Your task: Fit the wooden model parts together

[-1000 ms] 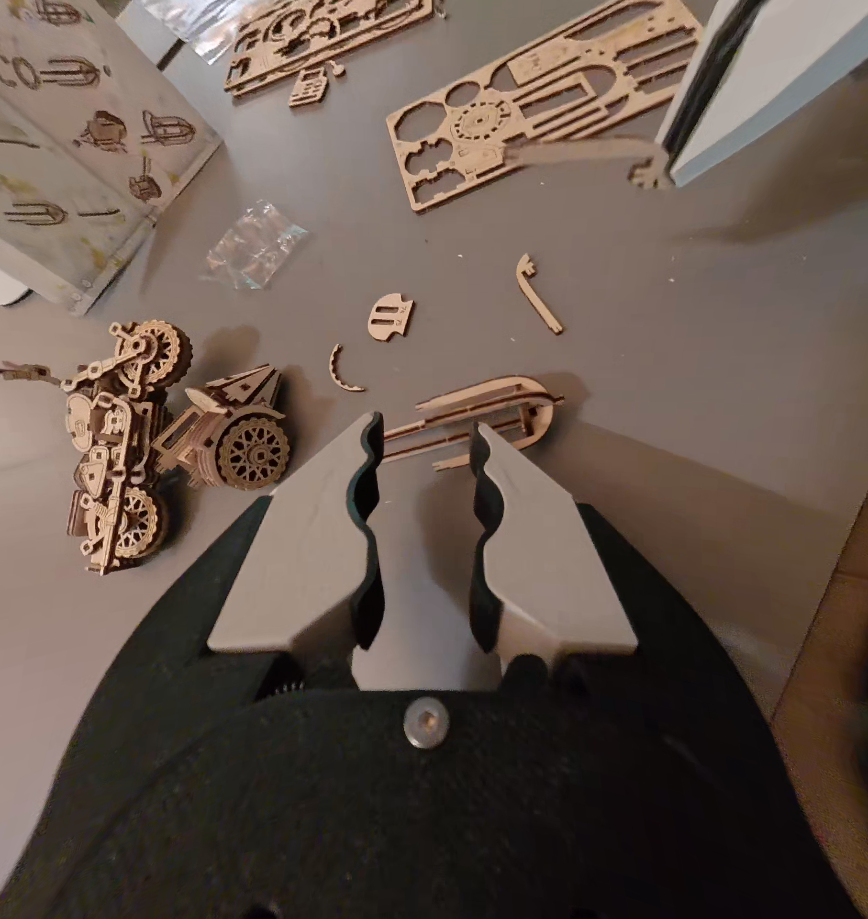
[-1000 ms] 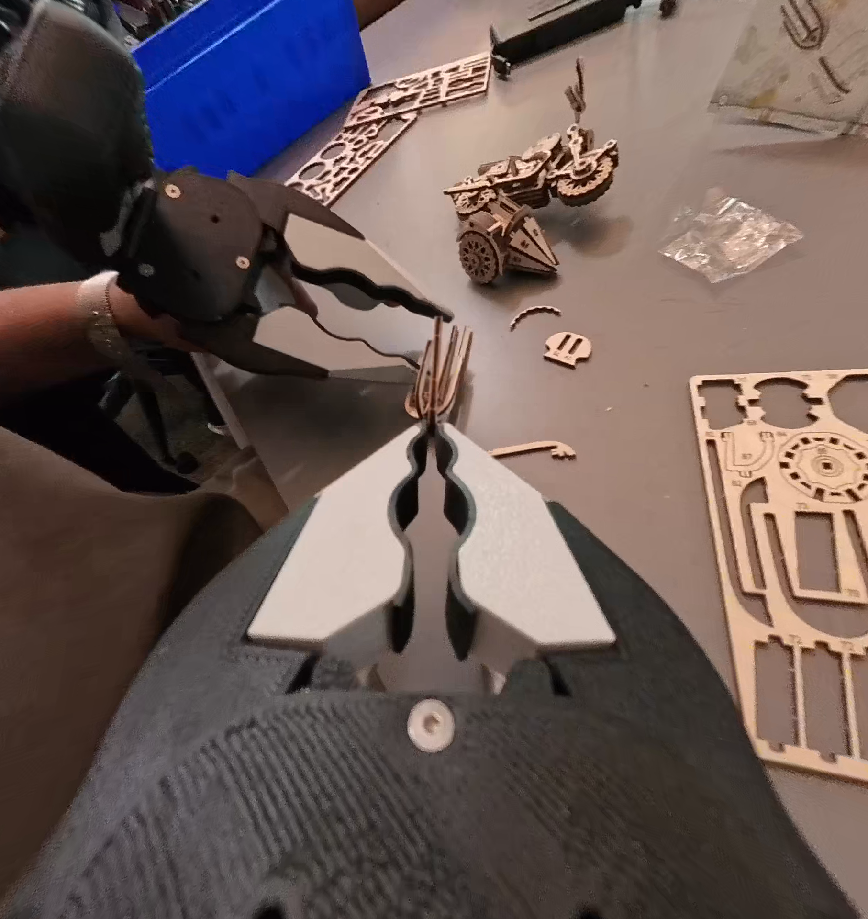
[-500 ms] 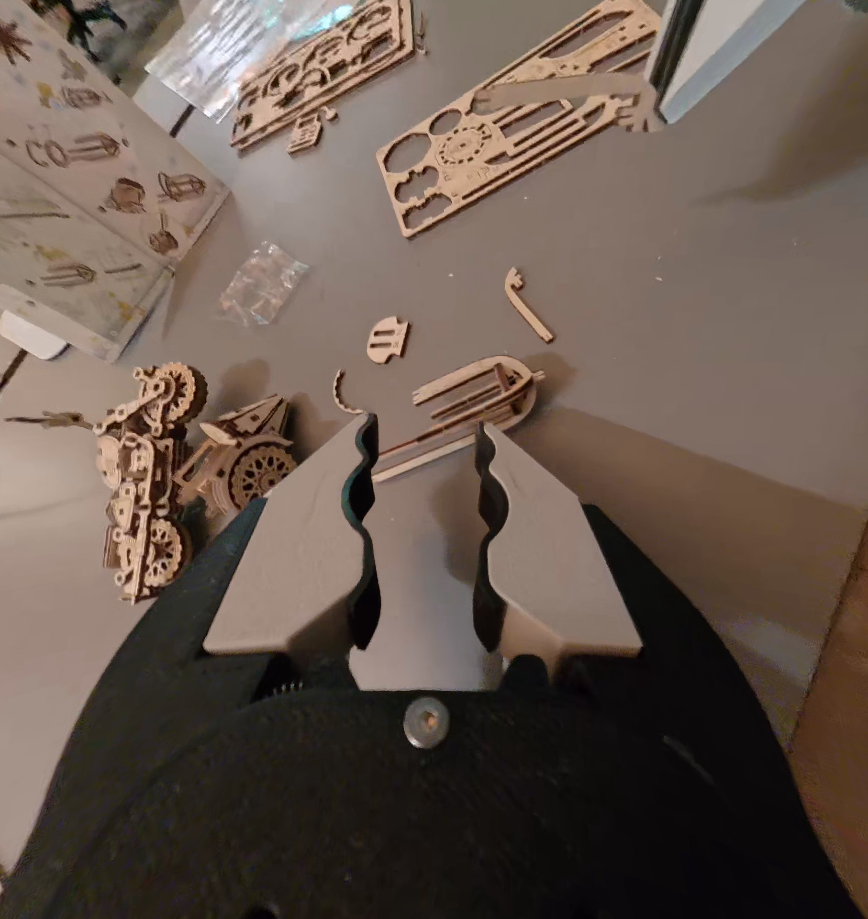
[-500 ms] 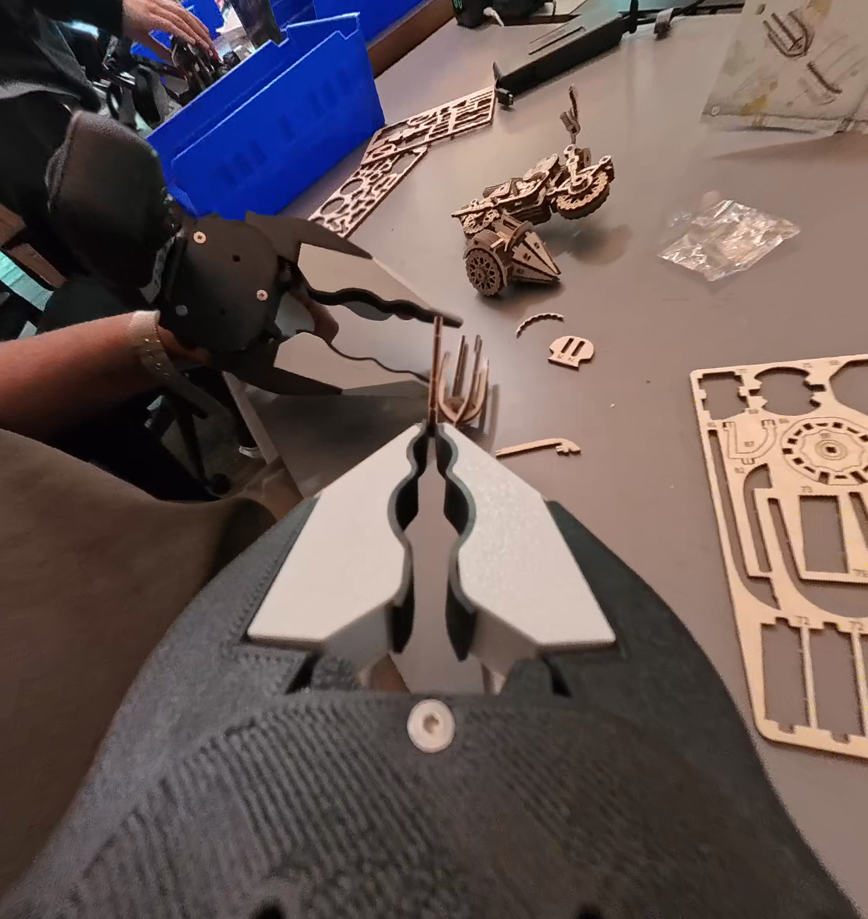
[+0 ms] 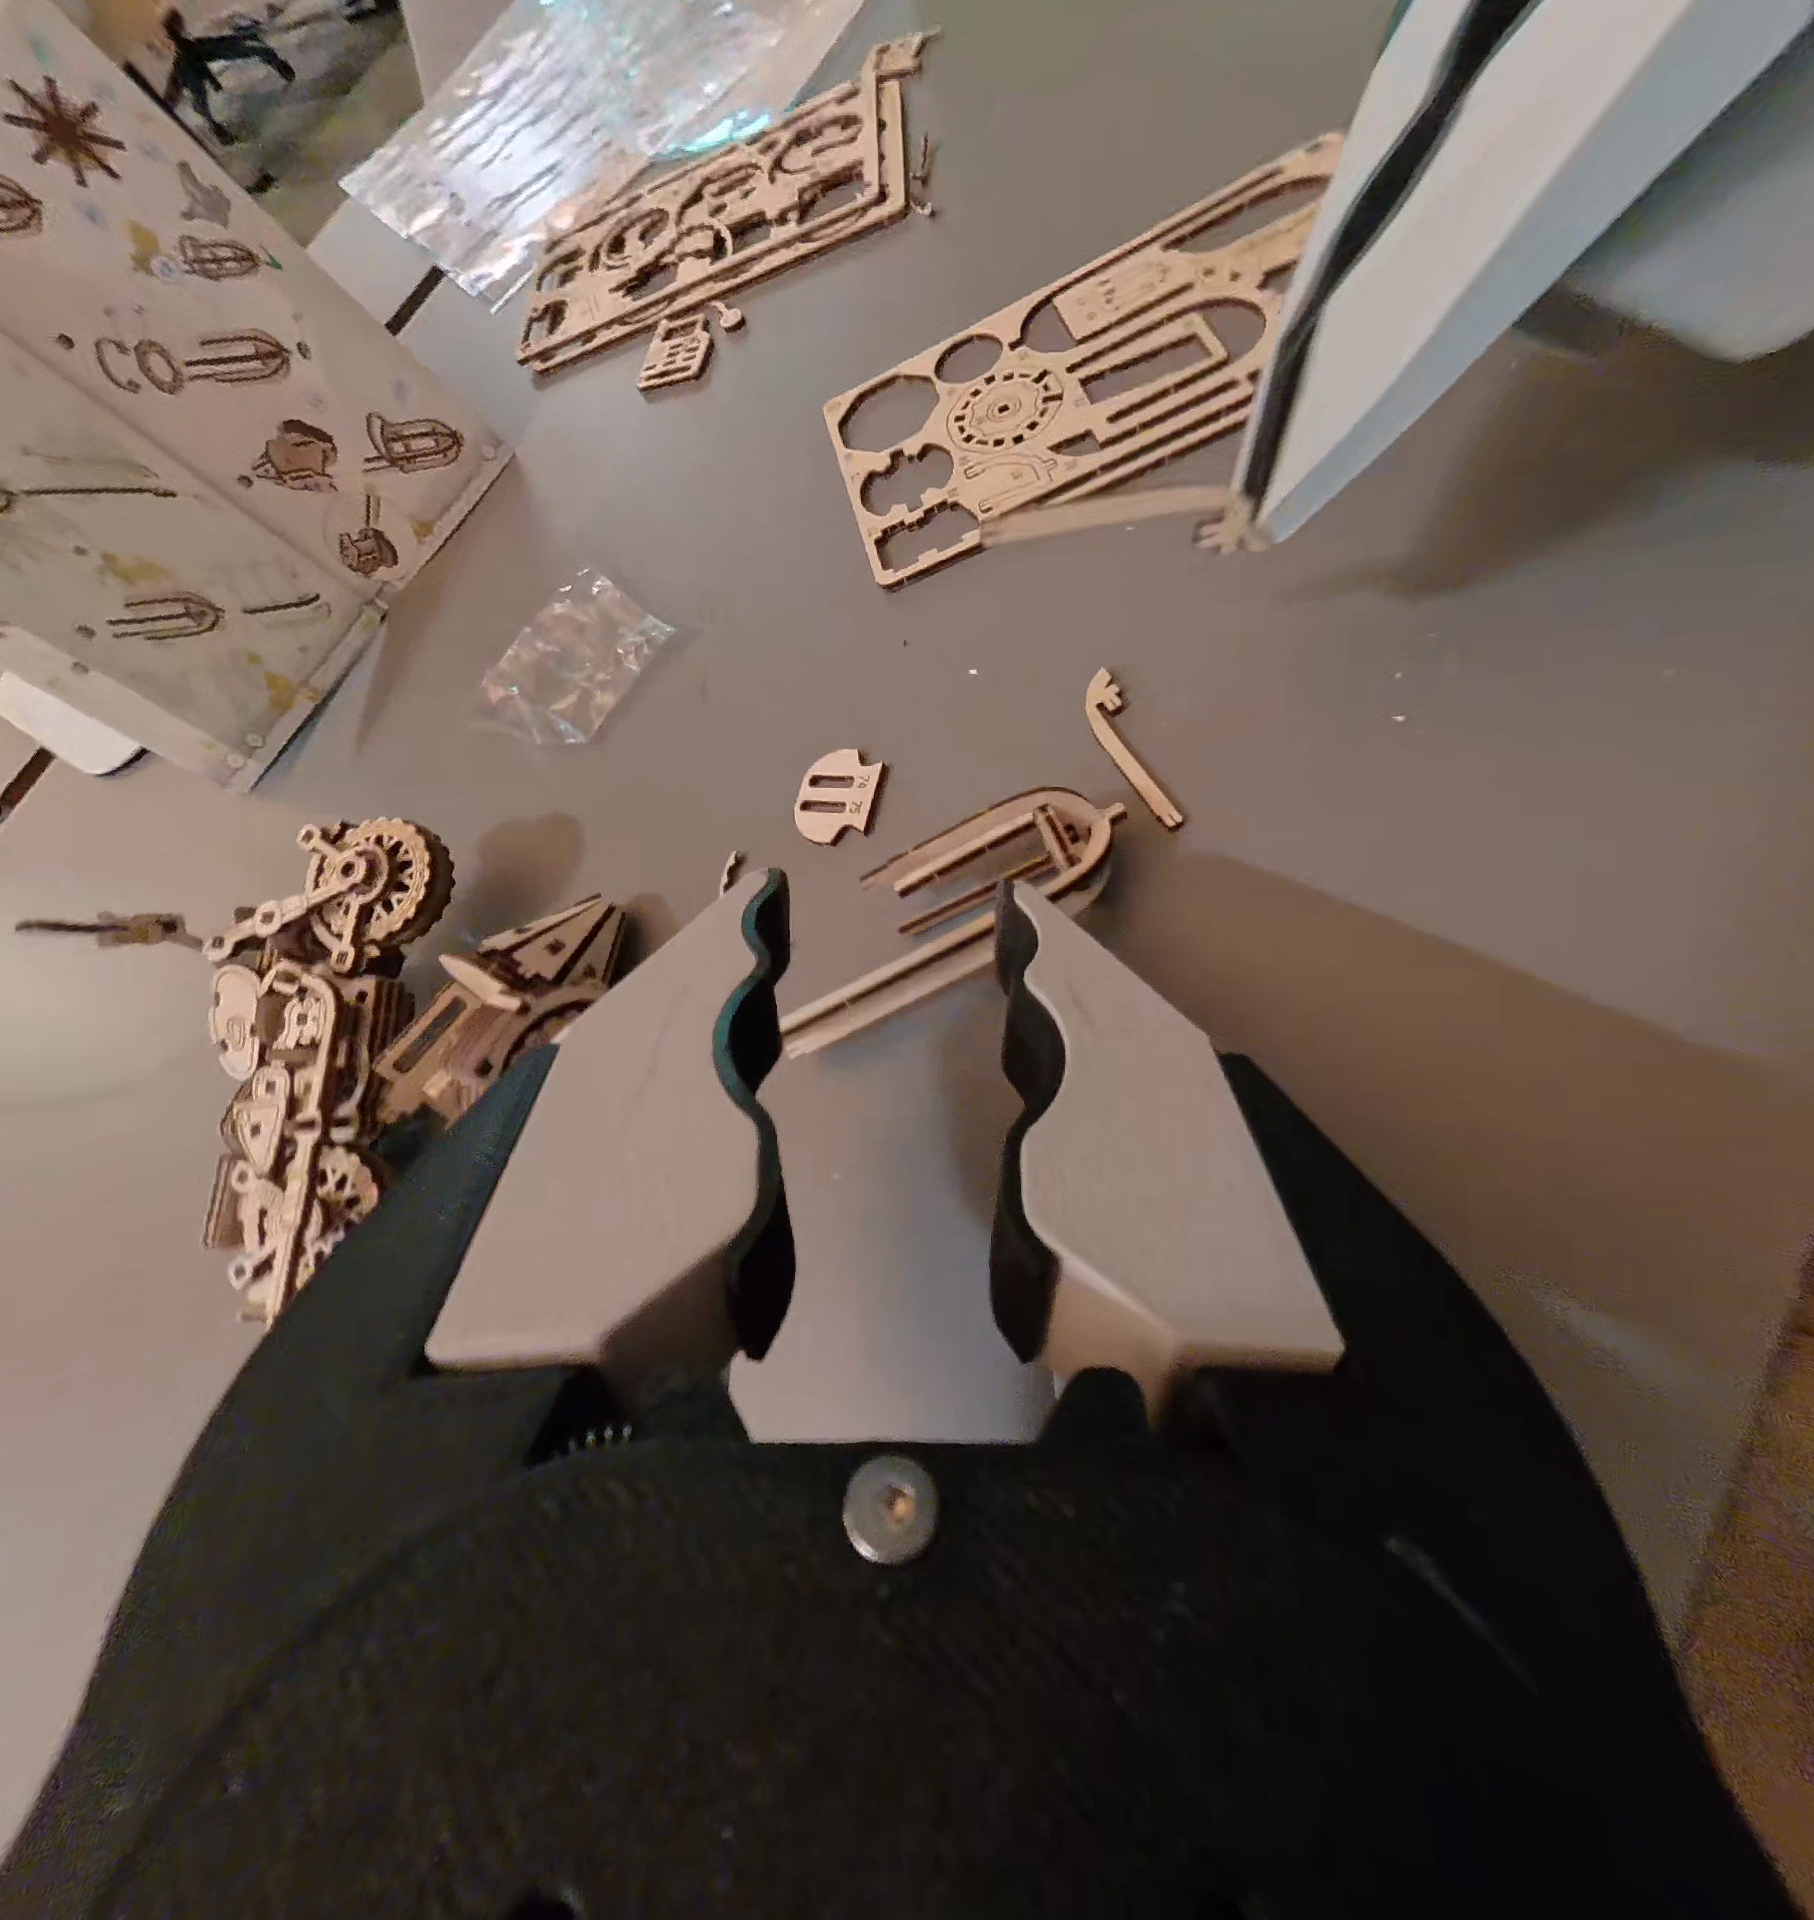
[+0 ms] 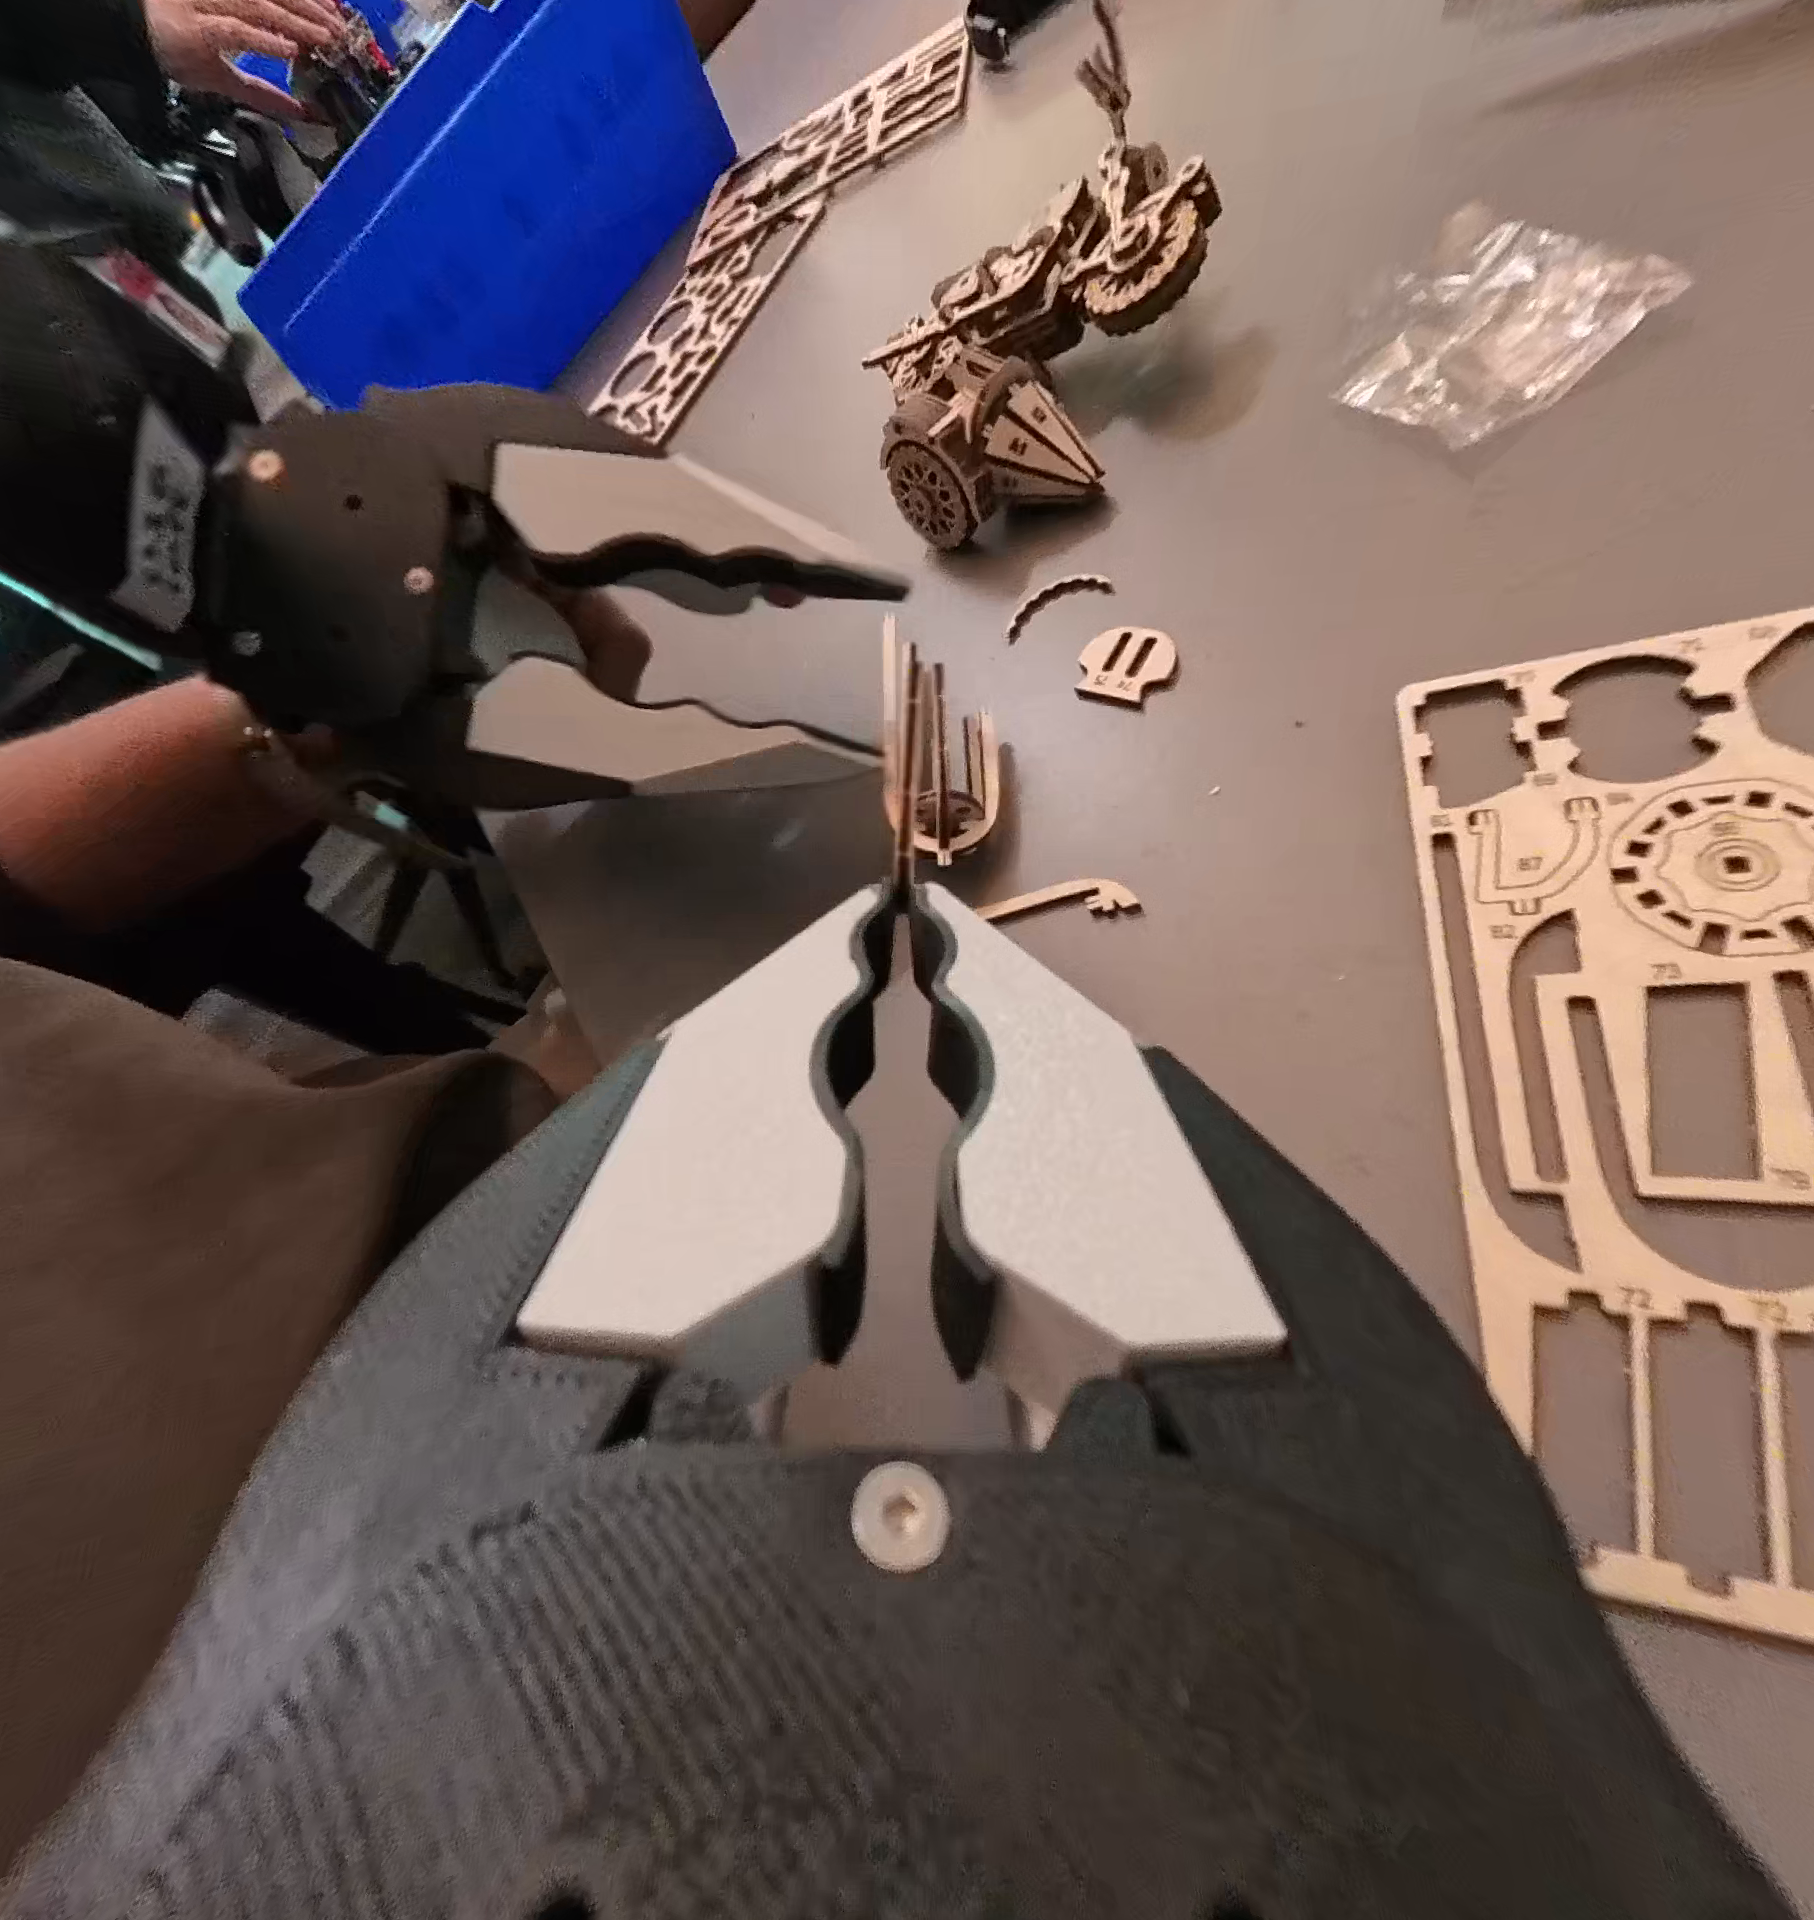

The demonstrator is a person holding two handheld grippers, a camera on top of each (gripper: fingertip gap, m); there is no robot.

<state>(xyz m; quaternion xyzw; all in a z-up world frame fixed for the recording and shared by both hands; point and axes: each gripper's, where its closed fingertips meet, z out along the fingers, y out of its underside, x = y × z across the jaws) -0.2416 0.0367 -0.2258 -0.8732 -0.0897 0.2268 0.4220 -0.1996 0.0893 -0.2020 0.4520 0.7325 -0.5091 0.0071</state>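
Note:
A U-shaped wooden frame (image 5: 996,862) lies on the grey table (image 5: 1402,831), just beyond my left gripper (image 5: 892,914). That gripper is open and empty, with a long rail of the frame running between its fingertips. My right gripper (image 6: 898,904) is shut on a thin wooden strip (image 6: 898,769) that stands up from its tips, right in front of the frame (image 6: 960,800). The left gripper (image 6: 882,670) shows open beside the frame in the right wrist view. The right gripper (image 5: 1402,312) and its strip (image 5: 1090,520) show at top right of the left wrist view.
A wooden motorcycle (image 5: 290,1060) and sidecar (image 5: 529,987) stand to the left. A round slotted piece (image 5: 838,805), hooked strip (image 5: 1126,758), part sheets (image 5: 1038,416), plastic bag (image 5: 570,675) and instruction sheet (image 5: 155,416) lie around. A blue bin (image 6: 487,208) stands beyond the table's edge.
My right gripper has carried the strip lower and closer to the U-shaped frame. My left gripper has stayed open by the frame, shifting only slightly.

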